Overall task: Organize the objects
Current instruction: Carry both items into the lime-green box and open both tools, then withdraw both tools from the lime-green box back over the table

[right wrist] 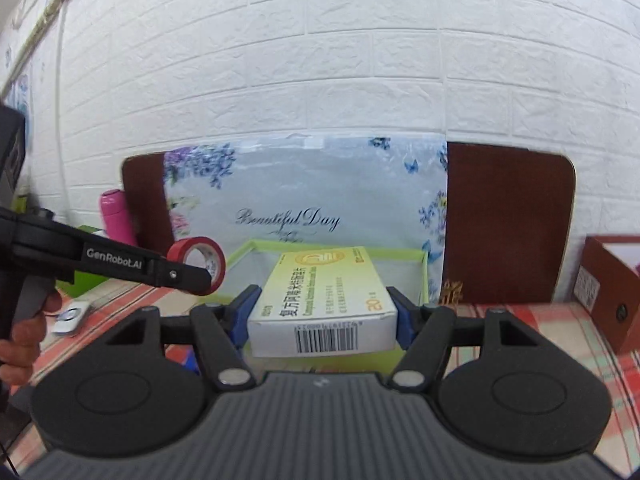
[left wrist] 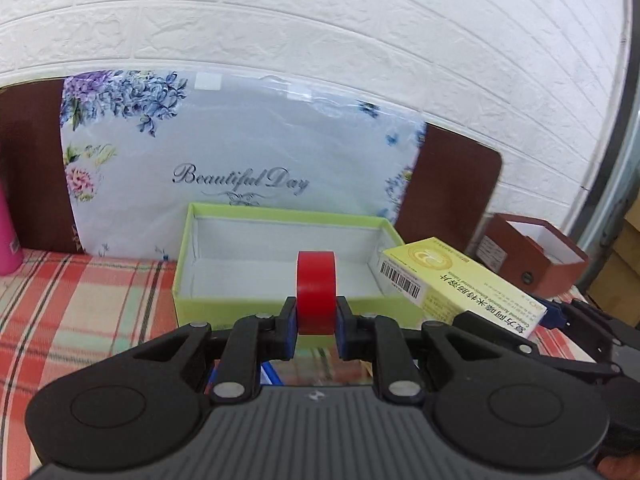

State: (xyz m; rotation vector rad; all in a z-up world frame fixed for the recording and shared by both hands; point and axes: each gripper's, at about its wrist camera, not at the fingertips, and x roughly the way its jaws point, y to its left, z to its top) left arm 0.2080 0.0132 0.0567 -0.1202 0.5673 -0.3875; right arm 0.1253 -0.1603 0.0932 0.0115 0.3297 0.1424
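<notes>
The roll of red tape (left wrist: 316,292) stood on edge between the closed fingers of the left gripper (left wrist: 316,326), held up just in front of the near wall of the lime-green open box (left wrist: 280,216). In the right wrist view the same roll (right wrist: 197,259) showed its hollow core and hung to the left of the box, above the tablecloth, not yet over the opening. The right gripper (right wrist: 322,312) was clamped on the sides of a yellow medicine carton (right wrist: 320,292), barcode end toward the camera, its far end reaching over the box's near edge.

As far as the pictures showed, the sorting had barely begun: the green box's white-lined interior looked empty, and both items were in the air and not set down. What seemed left was to lower the carton and the tape into the box and release them; whether other things were meant to follow could not be told.

Further out, a dark red open box (left wrist: 536,256) sat at the right end of the table with white lining showing, its contents hidden. A pink bottle (right wrist: 116,216) stood at the left, and a flowered "Beautiful Day" bag (left wrist: 240,152) leaned against a brown board behind, all on a plaid tablecloth (left wrist: 80,300).
</notes>
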